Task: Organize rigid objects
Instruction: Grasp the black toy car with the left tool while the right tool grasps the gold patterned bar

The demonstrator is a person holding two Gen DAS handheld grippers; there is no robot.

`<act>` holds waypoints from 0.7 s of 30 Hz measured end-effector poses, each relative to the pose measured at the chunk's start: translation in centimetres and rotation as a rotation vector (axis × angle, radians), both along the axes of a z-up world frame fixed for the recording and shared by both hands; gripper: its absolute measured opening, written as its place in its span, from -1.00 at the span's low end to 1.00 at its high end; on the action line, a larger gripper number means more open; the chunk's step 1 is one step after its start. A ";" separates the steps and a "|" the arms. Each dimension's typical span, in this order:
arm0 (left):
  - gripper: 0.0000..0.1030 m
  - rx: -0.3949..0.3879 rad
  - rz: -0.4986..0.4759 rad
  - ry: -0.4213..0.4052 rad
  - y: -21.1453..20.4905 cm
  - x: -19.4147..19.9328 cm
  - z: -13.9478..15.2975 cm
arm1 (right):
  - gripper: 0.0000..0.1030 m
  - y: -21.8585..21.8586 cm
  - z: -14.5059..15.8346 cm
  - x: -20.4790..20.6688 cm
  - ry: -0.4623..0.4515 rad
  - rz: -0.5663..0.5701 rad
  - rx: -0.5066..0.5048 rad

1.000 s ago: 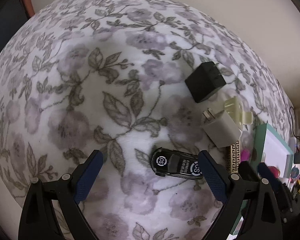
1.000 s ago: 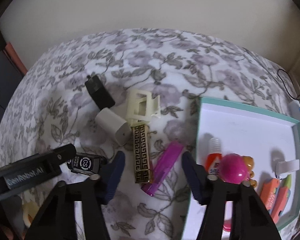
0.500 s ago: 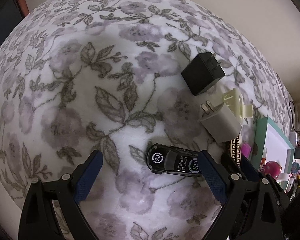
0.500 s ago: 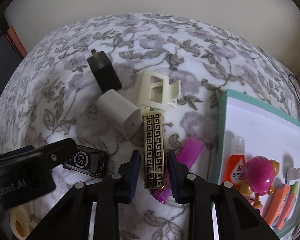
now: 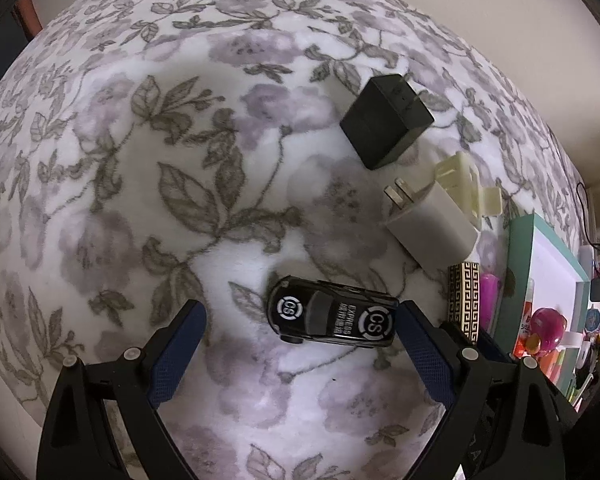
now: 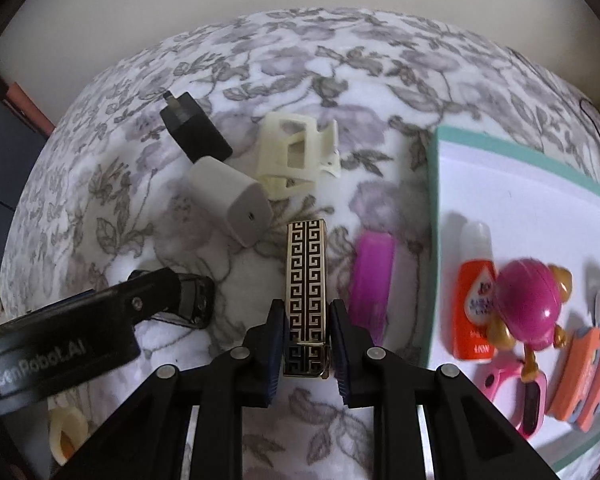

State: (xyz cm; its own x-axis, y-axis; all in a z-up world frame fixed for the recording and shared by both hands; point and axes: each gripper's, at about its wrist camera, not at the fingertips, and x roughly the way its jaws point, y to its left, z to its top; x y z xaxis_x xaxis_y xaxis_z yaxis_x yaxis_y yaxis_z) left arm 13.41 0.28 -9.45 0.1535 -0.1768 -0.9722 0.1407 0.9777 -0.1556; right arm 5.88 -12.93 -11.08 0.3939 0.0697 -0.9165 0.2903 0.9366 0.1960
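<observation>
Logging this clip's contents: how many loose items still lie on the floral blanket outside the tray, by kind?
Wall chargers: 2, black charger and white charger
Toy car: 1
Cream hair claw clip: 1
Gold-and-black patterned case: 1
Purple lighter-like item: 1
Cream ring: 1
Total: 7

left gripper (image 5: 300, 344): jaws wide | toy car (image 5: 332, 317) between, right pad touching

The patterned bar (image 6: 305, 280) lies between the right claw's (image 6: 306, 346) fingers, a lighter (image 6: 371, 280) just right of it and the tray (image 6: 434, 240) beyond. Ahead sit the clip (image 6: 296, 156) and two chargers (image 6: 230, 196) (left). A toy car (image 5: 332, 316) lies between the left claw's (image 5: 300, 354) fingers.
</observation>
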 end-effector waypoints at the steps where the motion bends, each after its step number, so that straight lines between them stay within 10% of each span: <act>1: 0.86 0.003 -0.004 0.003 -0.1 0.0 -0.1 | -0.54 0.0 0.0 -0.3 0.005 -0.006 0.007; 21: 0.46 -0.025 -0.085 -0.025 -3.2 -1.4 -0.7 | -0.57 -1.3 0.4 -2.0 0.005 -0.021 0.053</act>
State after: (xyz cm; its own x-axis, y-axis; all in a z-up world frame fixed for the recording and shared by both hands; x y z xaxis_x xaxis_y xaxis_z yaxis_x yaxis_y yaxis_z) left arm 11.98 -2.88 -10.14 0.1608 -0.2143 -0.9634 0.2272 0.9580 -0.1752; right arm 3.86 -14.20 -10.64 0.3911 0.1101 -0.9137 0.3112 0.9185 0.2439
